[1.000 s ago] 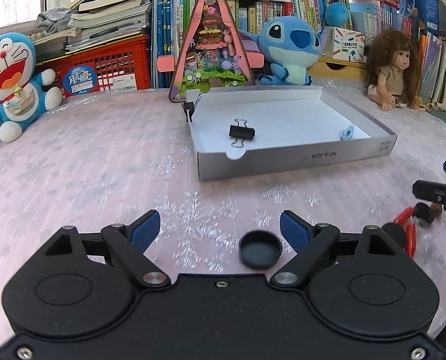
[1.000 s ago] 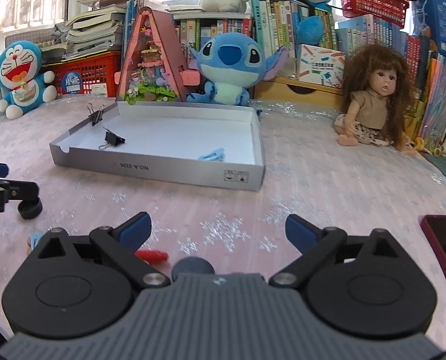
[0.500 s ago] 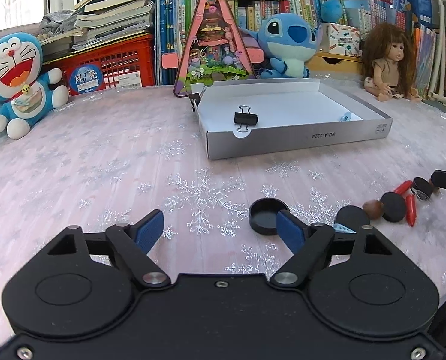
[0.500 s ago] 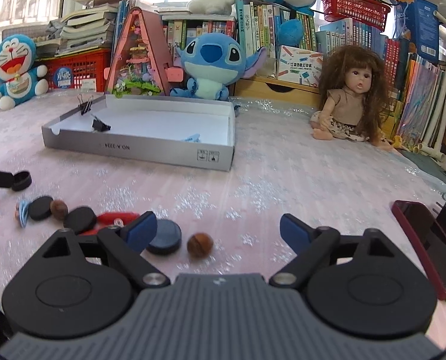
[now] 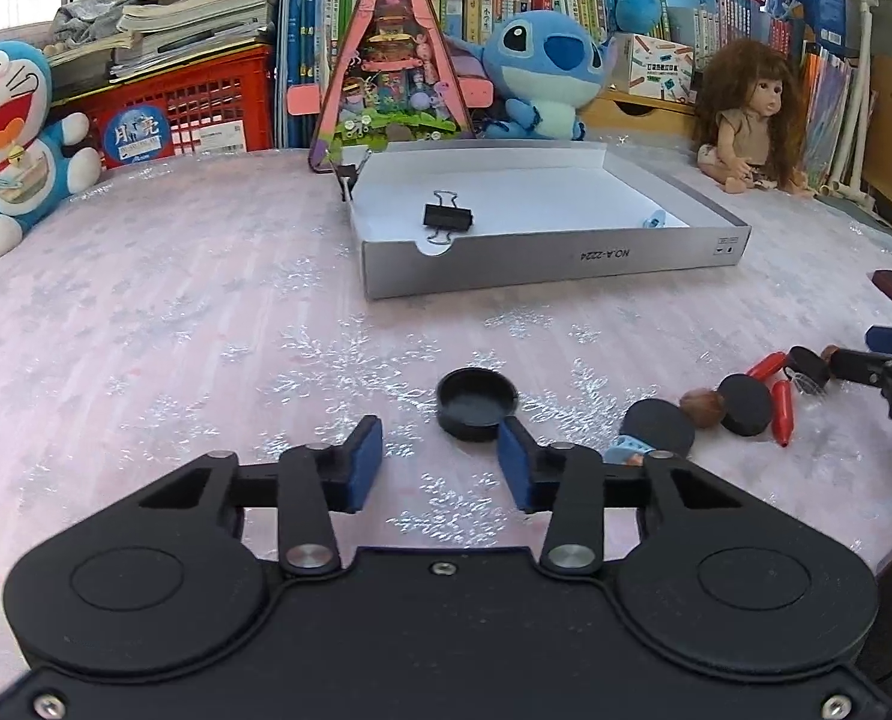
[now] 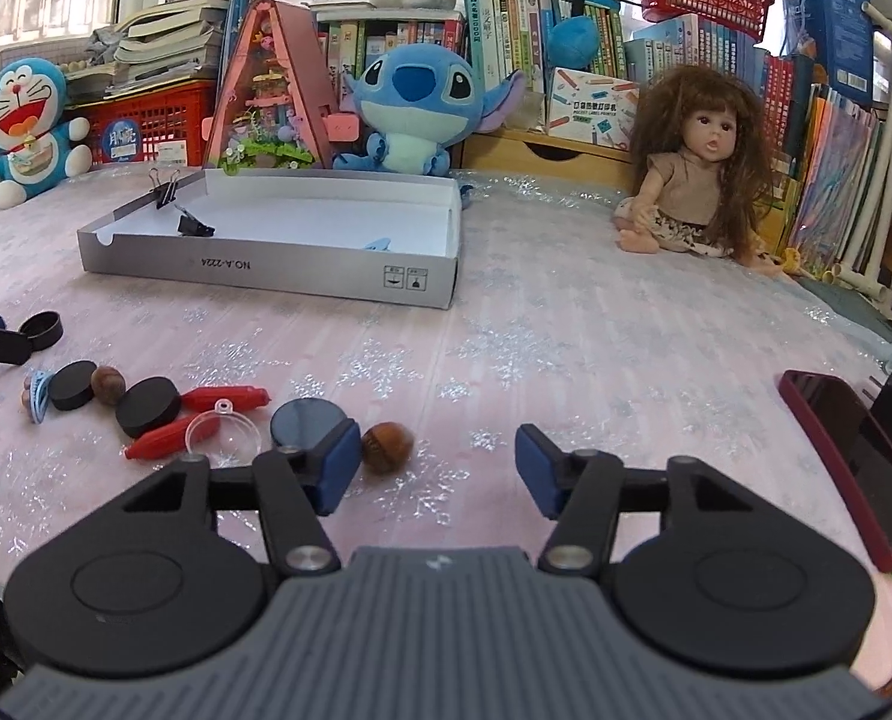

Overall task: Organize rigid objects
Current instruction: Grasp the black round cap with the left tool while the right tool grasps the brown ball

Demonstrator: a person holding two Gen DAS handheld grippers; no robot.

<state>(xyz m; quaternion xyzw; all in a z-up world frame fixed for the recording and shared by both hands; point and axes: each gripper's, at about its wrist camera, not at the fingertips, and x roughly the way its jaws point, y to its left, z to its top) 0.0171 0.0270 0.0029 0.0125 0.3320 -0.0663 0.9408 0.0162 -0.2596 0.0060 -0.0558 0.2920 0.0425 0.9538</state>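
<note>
Both grippers had pulled their jaws closer together than a moment before, and the jaws were closing. On the left gripper [image 5: 440,456], the blue pads [image 5: 365,462] stood much nearer each other, with only bare pink table [image 5: 146,330] between them. They held nothing. A black cap [image 5: 476,403] sat open side up just past the tips, touching the right-hand pad or very near it. Before, that cap lay farther off between wide jaws. On the right gripper [image 6: 437,465], the jaws had narrowed too, and they held nothing. A brown nut [image 6: 387,447] lay just beside its left pad [image 6: 338,462], with a dark round disc [image 6: 308,423] behind that pad. Red pieces [image 6: 224,399], more black discs [image 6: 149,407] and a clear round lid [image 6: 223,435] lay in a bunch to the left. Far back, the grey box [image 5: 566,258] had a black clip [image 5: 448,217] inside, same as before.
</note>
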